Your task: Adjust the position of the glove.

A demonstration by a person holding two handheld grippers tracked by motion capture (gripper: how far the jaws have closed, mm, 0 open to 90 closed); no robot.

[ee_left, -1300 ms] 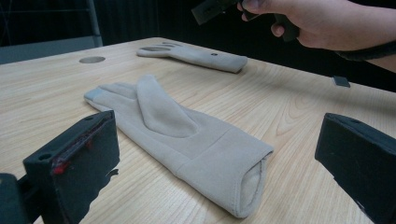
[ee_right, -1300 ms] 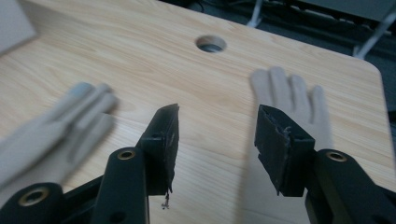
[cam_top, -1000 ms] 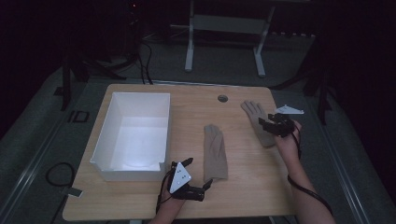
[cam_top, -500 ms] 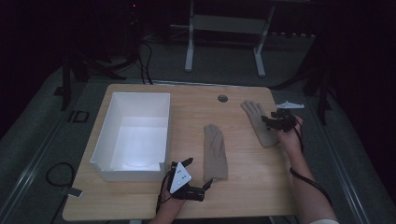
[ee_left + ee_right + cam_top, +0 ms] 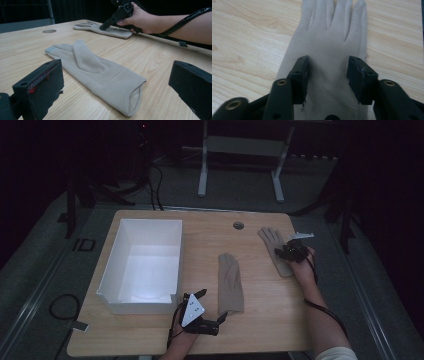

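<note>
Far glove (image 5: 275, 251): beige fabric, lying flat at the right of the high view, fingers toward the table's back edge; in the right gripper view its palm fills the middle of the frame.
Handling: by the look of it soft, limp and light, so it will likely sag when lifted; a pinch that bunches the palm or cuff cloth looks the surest hold.
Right gripper (image 5: 328, 75): jaws pressed down on the palm with cloth between them, having just been closing; pads not yet clamped on the fabric.
Near glove (image 5: 95, 72): same beige, flat at centre of the left gripper view, cuff opening toward the camera, thumb folded across the palm.
Left gripper (image 5: 220, 318): jaws wide apart and holding nothing, low in the high view, just short of the near glove's cuff.
White bin (image 5: 116, 265): open-topped, at the left of the high view.
Table (image 5: 210, 240): pale wood, small round hole near the back edge.
</note>
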